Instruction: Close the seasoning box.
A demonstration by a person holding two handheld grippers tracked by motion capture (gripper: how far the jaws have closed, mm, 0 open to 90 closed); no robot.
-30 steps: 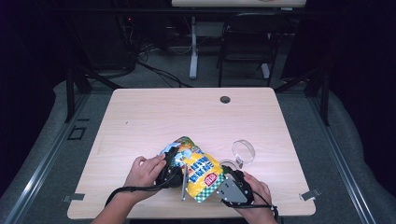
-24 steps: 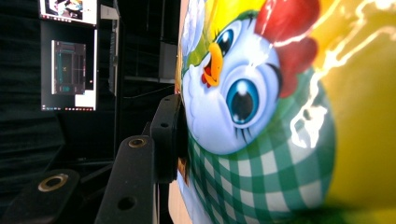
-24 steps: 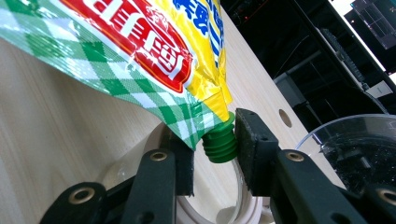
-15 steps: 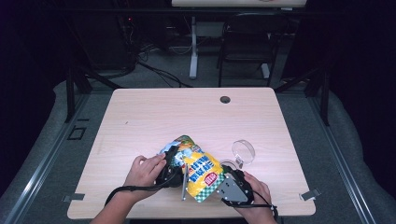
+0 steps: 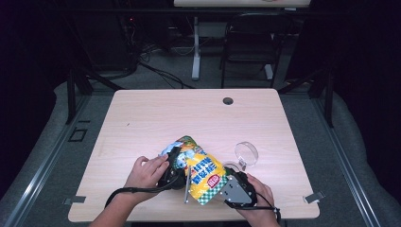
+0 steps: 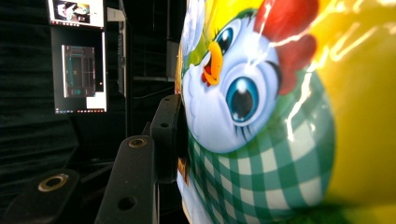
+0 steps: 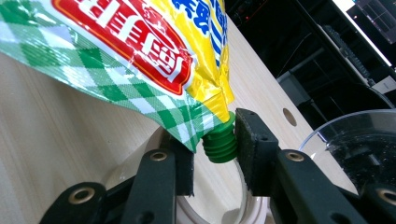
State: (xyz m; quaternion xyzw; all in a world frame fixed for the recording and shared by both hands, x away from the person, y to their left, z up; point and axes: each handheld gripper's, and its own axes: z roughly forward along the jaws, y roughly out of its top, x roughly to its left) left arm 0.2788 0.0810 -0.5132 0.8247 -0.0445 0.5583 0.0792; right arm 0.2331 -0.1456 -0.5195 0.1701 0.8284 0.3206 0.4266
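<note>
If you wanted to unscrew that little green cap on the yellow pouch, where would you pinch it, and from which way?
Probably pinch the green cap across its ribbed sides, coming end-on along the spout. It is a small round cylinder jutting from the corner of the pouch; the ridges should resist slipping. The right tongs already straddle it that way, while the left tongs steady the bulging body.

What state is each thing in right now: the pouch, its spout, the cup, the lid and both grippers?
Yellow pouch: tilted, lifted off the table, gripped at its upper part.
Green spout: threads bare, no cap, between the jaws.
White cup: under the spout.
Clear lid: off, on the table.
Left gripper: clamped on the pouch.
Right gripper: at the spout, one pad touching.
</note>
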